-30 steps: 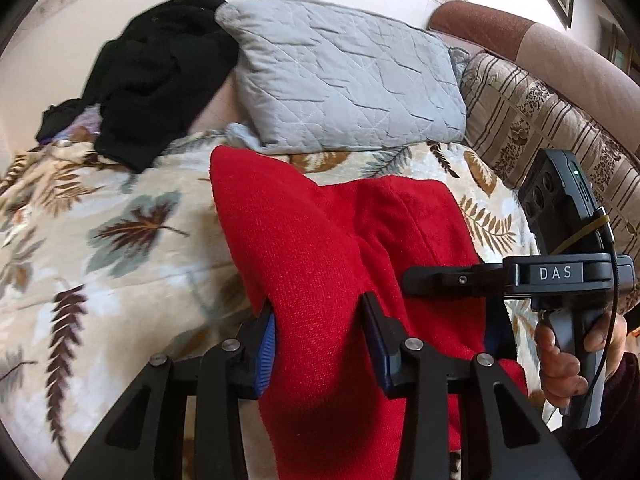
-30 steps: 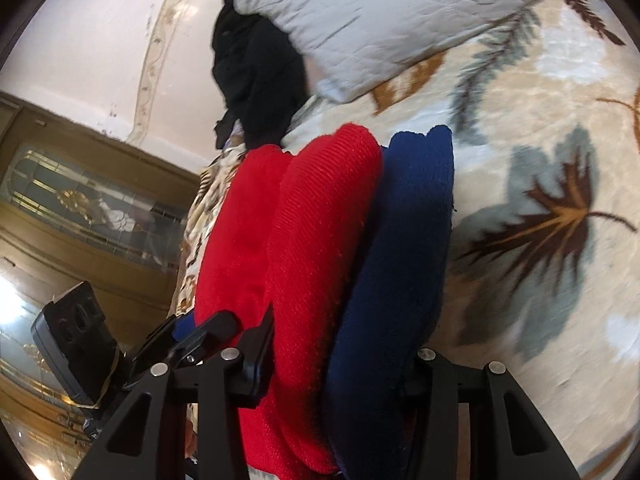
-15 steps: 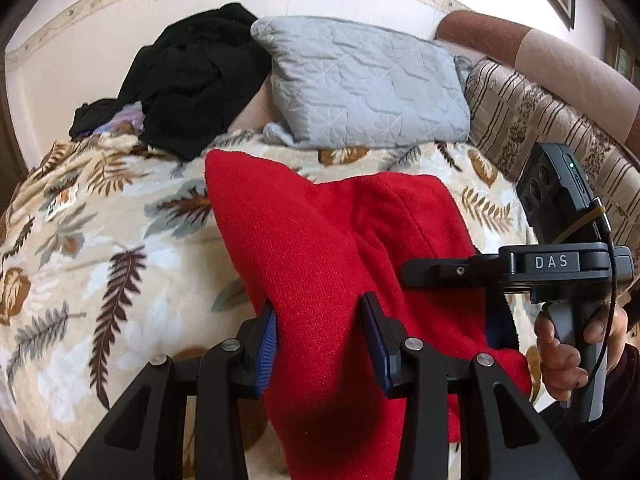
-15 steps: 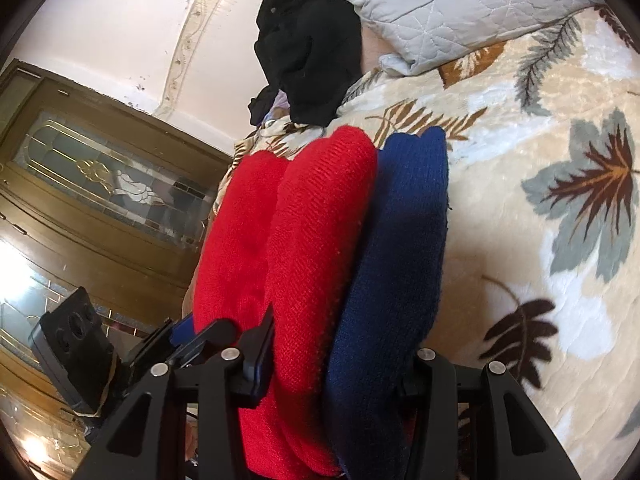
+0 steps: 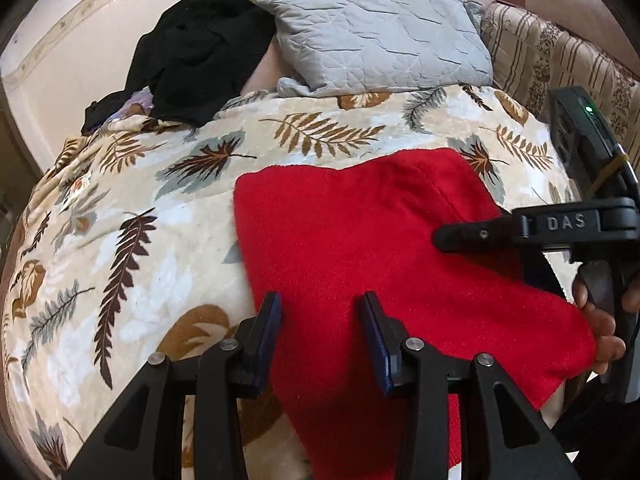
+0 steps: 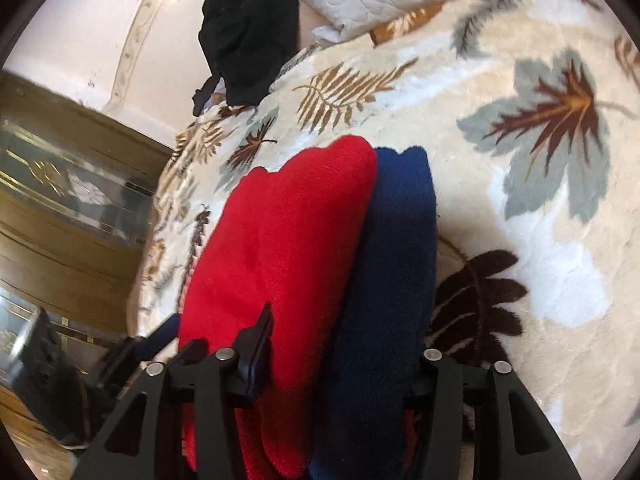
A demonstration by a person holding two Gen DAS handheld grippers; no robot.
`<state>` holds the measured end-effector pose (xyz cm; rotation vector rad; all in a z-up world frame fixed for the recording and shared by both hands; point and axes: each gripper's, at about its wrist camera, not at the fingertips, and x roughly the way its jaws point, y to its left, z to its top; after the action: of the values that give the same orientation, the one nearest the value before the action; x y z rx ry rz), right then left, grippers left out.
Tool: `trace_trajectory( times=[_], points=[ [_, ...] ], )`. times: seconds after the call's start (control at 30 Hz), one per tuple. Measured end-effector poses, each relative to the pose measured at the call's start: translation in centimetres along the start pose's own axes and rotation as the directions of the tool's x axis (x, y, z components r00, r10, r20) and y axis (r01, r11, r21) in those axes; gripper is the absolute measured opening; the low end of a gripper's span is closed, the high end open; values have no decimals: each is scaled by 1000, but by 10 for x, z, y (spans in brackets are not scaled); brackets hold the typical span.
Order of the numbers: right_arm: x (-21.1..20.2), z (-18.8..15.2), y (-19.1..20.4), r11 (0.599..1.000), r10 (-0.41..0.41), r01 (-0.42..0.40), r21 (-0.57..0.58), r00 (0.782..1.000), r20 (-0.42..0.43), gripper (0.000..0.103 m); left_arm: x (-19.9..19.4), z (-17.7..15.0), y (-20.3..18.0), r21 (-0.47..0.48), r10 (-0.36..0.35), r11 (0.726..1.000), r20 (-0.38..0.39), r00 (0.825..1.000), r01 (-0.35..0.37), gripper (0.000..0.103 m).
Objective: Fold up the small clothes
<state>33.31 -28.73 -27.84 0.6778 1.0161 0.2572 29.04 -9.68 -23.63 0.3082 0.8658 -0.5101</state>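
Note:
A folded red knit garment (image 5: 360, 240) with a dark blue layer (image 6: 392, 280) lies low over the leaf-patterned blanket. My left gripper (image 5: 320, 312) is shut on its near left edge. My right gripper (image 6: 336, 340) is shut on the thick red and blue bundle at its right side; it also shows in the left wrist view (image 5: 520, 232), held by a hand. The red part (image 6: 288, 240) sits left of the blue part in the right wrist view.
A leaf-patterned blanket (image 5: 140, 220) covers the bed. A grey quilted pillow (image 5: 372, 36) and a heap of black clothes (image 5: 200, 52) lie at the far end. A striped sofa back (image 5: 540, 68) stands at the right. A wooden cabinet (image 6: 60, 200) is at the left.
Both grippers have moved back and down with the red and blue garment, so more blanket shows beyond it. Both grips are unchanged.

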Motion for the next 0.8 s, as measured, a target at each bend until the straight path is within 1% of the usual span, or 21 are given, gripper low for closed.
trace_trajectory(
  times=[0.17,0.27,0.33,0.47,0.57,0.67,0.73,0.8],
  points=[
    [-19,-11,8,998,-63,64,-30,997,42,57,-11,-7,1,7,32,999,20,999,-33,47],
    [-33,-18,22,989,-124,131,-71,987,98,57,-15,-10,5,-6,37,999,21,999,-37,48],
    [-45,-26,27,983,-150,162,-84,980,127,57,-17,-12,6,-8,39,999,23,999,-39,48],
    [-68,-42,41,971,-173,199,-132,967,189,57,-21,-15,5,-1,50,999,30,998,-50,48],
    [-81,-52,55,959,-173,218,-182,957,233,57,-23,-17,6,-4,54,999,30,998,-54,48],
    [-85,-63,67,952,-153,205,-226,962,227,56,-24,-19,8,-8,57,998,29,998,-57,48],
    [-79,-69,73,941,-166,221,-255,961,220,54,-24,-20,10,-11,61,998,29,998,-61,49],
    [-70,-75,75,929,-182,232,-287,965,191,48,-23,-22,12,-11,66,998,26,998,-65,51]
  ],
)
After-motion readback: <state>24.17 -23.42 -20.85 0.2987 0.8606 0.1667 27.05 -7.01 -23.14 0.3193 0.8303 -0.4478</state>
